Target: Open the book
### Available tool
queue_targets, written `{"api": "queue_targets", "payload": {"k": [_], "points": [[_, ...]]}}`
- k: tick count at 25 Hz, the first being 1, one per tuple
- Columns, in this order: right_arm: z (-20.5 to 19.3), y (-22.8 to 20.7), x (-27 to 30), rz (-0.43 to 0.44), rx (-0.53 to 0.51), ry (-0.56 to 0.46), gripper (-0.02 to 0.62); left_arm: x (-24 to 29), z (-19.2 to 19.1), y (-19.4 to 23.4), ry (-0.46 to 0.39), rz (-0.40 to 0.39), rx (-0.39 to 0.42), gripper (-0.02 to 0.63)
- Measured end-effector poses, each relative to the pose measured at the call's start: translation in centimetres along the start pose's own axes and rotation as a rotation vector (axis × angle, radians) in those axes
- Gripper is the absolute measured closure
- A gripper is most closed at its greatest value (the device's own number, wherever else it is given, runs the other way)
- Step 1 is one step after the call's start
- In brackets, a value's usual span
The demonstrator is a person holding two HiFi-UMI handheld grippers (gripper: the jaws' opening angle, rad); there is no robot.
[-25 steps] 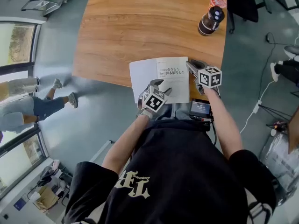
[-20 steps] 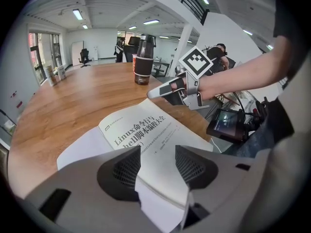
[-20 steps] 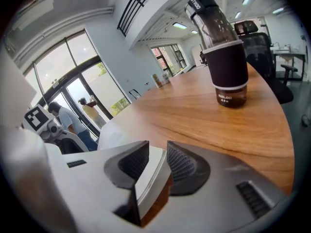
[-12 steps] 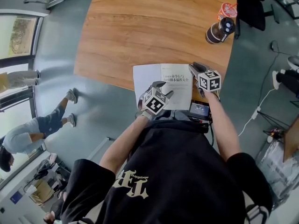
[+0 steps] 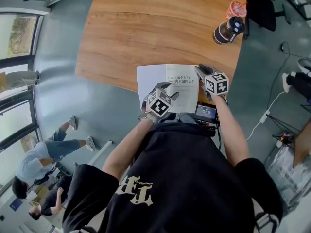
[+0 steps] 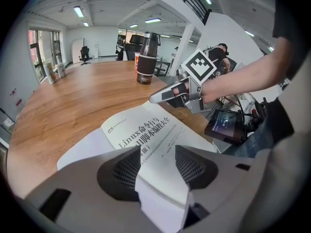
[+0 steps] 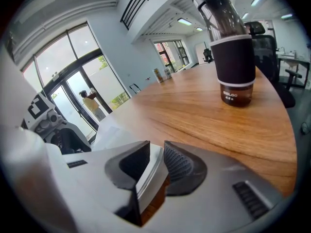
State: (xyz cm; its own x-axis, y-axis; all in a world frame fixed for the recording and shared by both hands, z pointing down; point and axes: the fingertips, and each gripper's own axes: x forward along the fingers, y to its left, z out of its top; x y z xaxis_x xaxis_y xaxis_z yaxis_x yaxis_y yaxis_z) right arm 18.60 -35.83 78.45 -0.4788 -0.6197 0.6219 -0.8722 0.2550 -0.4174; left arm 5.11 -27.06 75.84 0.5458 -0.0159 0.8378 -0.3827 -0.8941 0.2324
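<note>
- A white paperback book [image 5: 182, 89] lies open at the near edge of a brown wooden table [image 5: 146, 28], right in front of the person holding the grippers.
- Its cover is folded out flat to the left, showing its blank white inside. The title page faces up with black print on it.
- The left gripper [image 6: 158, 170] comes in from the near side of the book. Its jaws are clamped on a lifted wad of white pages at the book's near edge, and the paper fills the gap between the ribbed pads.
- The right gripper [image 7: 154, 166] is at the book's right edge. Its jaws stand close together, with a thin slab of the book's edge pinched between them.
- In the head view the two grippers are near each other, the left one low on the page and the right one at the upper right corner.
- A dark bottle with a black sleeve [image 5: 227, 29] stands upright at the far right of the table, well apart from the book. A red-lidded cup [image 5: 237, 8] stands just behind it.
- A small dark screen [image 5: 206, 112] sits just below the table edge, beside the right gripper's arm.
</note>
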Motion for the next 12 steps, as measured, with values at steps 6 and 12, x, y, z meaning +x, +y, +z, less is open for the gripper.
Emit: {"api": "queue_targets", "payload": {"k": [6, 12], "points": [[-0.29, -0.20, -0.19, 0.020, 0.065, -0.003, 0.572, 0.03, -0.21, -0.51, -0.001, 0.002, -0.006, 0.377], [-0.32, -0.34, -0.25, 0.061, 0.158, -0.014, 0.572, -0.20, -0.27, -0.43, -0.006, 0.007, -0.010, 0.377]]}}
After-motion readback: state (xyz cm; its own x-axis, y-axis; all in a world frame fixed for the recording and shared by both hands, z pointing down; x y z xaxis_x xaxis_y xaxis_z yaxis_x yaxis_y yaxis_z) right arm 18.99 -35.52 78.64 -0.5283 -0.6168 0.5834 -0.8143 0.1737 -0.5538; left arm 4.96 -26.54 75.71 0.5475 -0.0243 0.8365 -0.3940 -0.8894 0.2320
